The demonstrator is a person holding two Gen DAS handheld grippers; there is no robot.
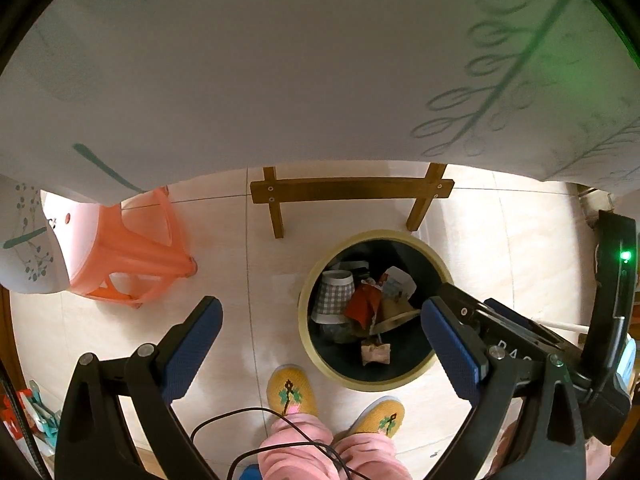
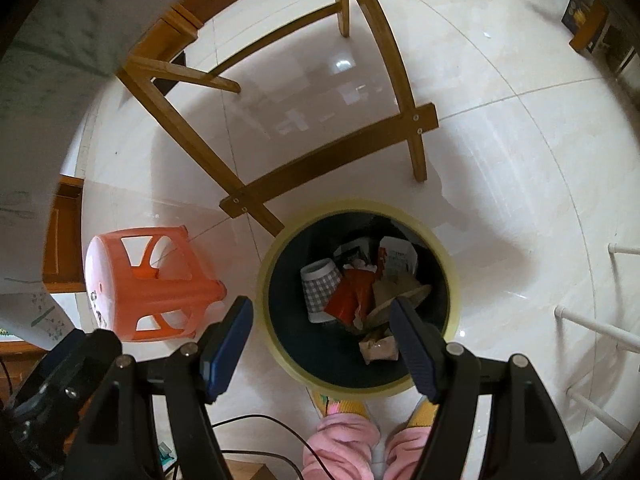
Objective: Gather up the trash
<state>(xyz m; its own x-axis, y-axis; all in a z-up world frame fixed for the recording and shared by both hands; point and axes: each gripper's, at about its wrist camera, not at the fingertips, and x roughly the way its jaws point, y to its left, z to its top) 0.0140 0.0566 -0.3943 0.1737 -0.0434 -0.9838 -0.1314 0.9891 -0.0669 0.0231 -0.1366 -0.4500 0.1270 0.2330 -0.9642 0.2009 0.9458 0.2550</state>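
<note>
A round bin with a pale yellow rim (image 1: pixel 384 234) (image 2: pixel 352 206) stands on the tiled floor. Inside lie a checked paper cup (image 1: pixel 334 296) (image 2: pixel 320 284), a red wrapper (image 1: pixel 362 304) (image 2: pixel 348 296), a white carton (image 2: pixel 398 256), brown paper and a crumpled scrap (image 1: pixel 376 352) (image 2: pixel 378 348). My left gripper (image 1: pixel 320 340) points straight down, open and empty, its right finger over the bin's edge. My right gripper (image 2: pixel 320 348) hangs open above the bin's near left side with nothing between its blue pads (image 2: pixel 228 348).
An orange plastic stool (image 1: pixel 136 256) (image 2: pixel 152 284) lies on its side left of the bin. Wooden furniture legs (image 1: pixel 352 190) (image 2: pixel 328 164) stand just behind it under a white tablecloth (image 1: pixel 280 60). A person's yellow slippers (image 1: pixel 292 392) are beside the bin. White rack bars (image 2: pixel 592 328) are at right.
</note>
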